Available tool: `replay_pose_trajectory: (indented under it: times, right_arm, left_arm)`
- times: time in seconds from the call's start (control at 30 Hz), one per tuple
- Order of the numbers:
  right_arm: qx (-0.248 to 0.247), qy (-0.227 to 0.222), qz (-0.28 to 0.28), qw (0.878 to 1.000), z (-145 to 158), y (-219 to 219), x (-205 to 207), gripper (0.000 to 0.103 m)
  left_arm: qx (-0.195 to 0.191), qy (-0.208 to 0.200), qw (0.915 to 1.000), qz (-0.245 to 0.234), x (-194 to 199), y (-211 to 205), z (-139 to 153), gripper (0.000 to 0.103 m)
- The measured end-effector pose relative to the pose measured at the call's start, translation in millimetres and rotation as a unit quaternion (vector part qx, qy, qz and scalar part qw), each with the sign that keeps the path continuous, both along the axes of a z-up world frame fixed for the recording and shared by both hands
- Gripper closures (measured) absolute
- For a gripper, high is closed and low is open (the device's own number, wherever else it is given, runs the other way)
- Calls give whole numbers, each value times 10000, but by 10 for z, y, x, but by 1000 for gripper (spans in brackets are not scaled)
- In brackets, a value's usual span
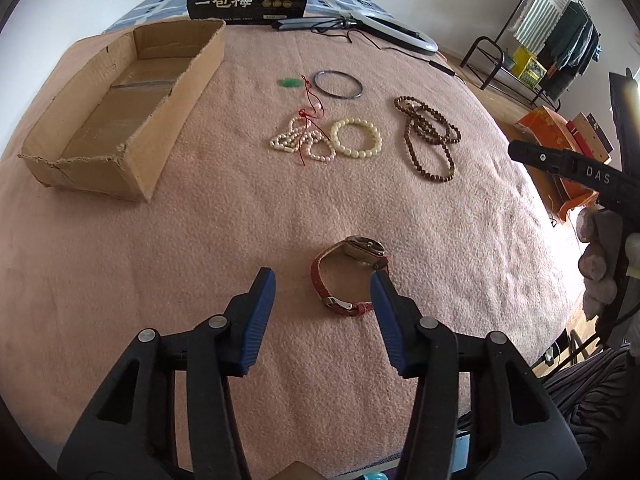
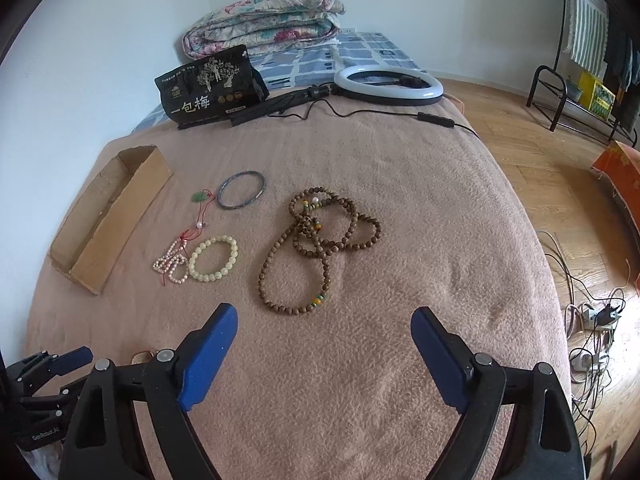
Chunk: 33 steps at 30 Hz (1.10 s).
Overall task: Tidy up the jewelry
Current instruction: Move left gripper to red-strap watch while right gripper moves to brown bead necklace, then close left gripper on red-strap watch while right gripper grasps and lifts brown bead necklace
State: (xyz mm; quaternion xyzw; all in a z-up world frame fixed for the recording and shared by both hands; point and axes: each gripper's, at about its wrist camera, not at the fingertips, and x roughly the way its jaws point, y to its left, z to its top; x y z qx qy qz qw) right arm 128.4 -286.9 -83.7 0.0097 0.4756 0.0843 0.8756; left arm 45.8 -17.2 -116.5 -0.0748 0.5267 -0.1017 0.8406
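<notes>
Pink blanket (image 1: 224,216), cardboard box (image 1: 120,120), wooden floor (image 2: 540,184)

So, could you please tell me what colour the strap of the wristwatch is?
Red; the wristwatch strap shows best in the left wrist view.

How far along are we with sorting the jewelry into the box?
Nothing is done: the cardboard box looks empty. In hand: the open left claw is nearing the red-strap watch; the right claw is open and empty. Still on the blanket: wooden bead strand, cream bead bracelet, pearl strand, dark bangle, green pendant.
</notes>
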Motion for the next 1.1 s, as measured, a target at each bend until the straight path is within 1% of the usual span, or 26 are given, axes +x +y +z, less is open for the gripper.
replay_pose_trajectory:
  times: [0.07,0.13,0.23,0.37,0.5,0.73,0.8,0.87,1.03,1.1]
  right_arm:
    - [-78,47,131,9999,-35,17,63,13]
    - [-192,79,270,9994,-68,30,129,13]
    - [-297,173,474,9983,-117,62,253,13]
    - [-379,321,725,9961,-201,105,453,13]
    - [-513,409,871,9940,-321,139,663,8]
    - [-341,641,1090,9914,-492,266,996,8]
    - [-323,701,1164,9902,-527,319,1066,8]
    - [-306,745,1202,9895,-562,361,1137,10]
    - [-332,991,1225,9870,-706,449,1297,22]
    - [-318,1050,1202,9867,-746,471,1343,22]
  left_arm:
    - [4,131,9999,0,46,-8,-82,57]
    - [-46,277,9996,40,96,7,-175,61]
    - [-118,467,9988,79,156,30,-289,64]
    - [-86,525,9986,36,181,-7,-363,69]
    - [-138,592,9981,12,225,-33,-419,74]
    - [-162,665,9977,-14,300,-73,-491,86]
    - [-169,684,9975,-3,310,-72,-511,89]
    - [-175,670,9976,-13,320,-70,-520,90]
    - [-217,648,9977,5,343,-58,-532,95]
    - [-185,622,9979,-3,350,-75,-528,96]
